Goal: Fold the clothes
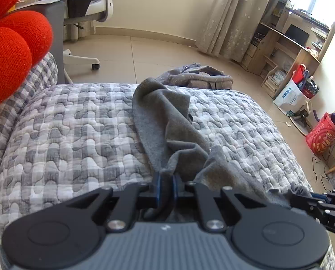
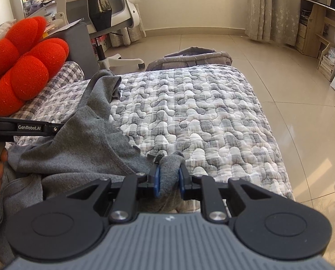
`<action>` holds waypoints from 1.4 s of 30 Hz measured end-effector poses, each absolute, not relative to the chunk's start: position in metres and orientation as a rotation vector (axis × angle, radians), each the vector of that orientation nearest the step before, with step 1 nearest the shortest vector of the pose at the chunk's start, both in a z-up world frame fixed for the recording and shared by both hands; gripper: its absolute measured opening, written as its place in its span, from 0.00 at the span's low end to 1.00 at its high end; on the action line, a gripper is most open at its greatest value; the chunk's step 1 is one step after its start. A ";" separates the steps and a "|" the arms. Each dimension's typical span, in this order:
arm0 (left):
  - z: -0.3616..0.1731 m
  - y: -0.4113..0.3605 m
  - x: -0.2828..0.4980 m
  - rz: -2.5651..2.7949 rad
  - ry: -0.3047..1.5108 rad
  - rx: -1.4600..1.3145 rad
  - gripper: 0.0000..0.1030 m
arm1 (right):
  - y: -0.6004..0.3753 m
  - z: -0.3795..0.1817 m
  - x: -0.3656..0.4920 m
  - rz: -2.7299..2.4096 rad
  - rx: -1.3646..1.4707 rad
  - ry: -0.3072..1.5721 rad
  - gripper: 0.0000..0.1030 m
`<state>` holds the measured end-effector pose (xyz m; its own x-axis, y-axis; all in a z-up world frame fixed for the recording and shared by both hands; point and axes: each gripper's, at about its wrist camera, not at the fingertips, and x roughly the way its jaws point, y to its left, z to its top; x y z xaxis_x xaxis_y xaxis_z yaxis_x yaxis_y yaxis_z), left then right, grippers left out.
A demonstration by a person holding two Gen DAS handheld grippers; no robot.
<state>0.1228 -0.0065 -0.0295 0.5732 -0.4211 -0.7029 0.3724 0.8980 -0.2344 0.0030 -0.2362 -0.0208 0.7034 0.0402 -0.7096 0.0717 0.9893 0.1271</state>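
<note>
Left wrist: left gripper (image 1: 166,187) jaws pinch rumpled grey garment (image 1: 167,121); right gripper (image 2: 169,180) jaws clamp its bunched edge.

garment (image 1: 167,117): grey fleece, rumpled
pose: bunched lengthwise, near edge lifted
place: on the quilted checked bed (image 1: 66,123), another grey pile (image 1: 196,76) beyond

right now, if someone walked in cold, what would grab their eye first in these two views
The bright red cushion at the left end of the checked quilt stands out first. Next comes the grey garment, bunched along the quilt and pinched at the near edge by both the left gripper and the right gripper. Beyond the far edge lies another grey bundle.
</note>
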 end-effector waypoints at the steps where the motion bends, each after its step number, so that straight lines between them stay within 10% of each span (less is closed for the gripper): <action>1: -0.026 -0.006 0.120 -0.451 0.828 -0.068 0.08 | -0.237 -0.020 0.004 -0.022 0.161 0.782 0.19; 25: 0.003 0.118 0.056 0.081 0.825 -0.159 0.07 | -0.249 0.001 -0.006 0.038 0.287 0.739 0.18; 34: -0.023 0.111 0.052 0.101 0.899 -0.008 0.09 | -0.243 -0.011 0.001 0.043 0.248 0.809 0.40; 42: 0.022 0.094 0.050 0.011 0.783 0.050 0.52 | -0.265 -0.010 -0.003 0.031 0.371 0.787 0.65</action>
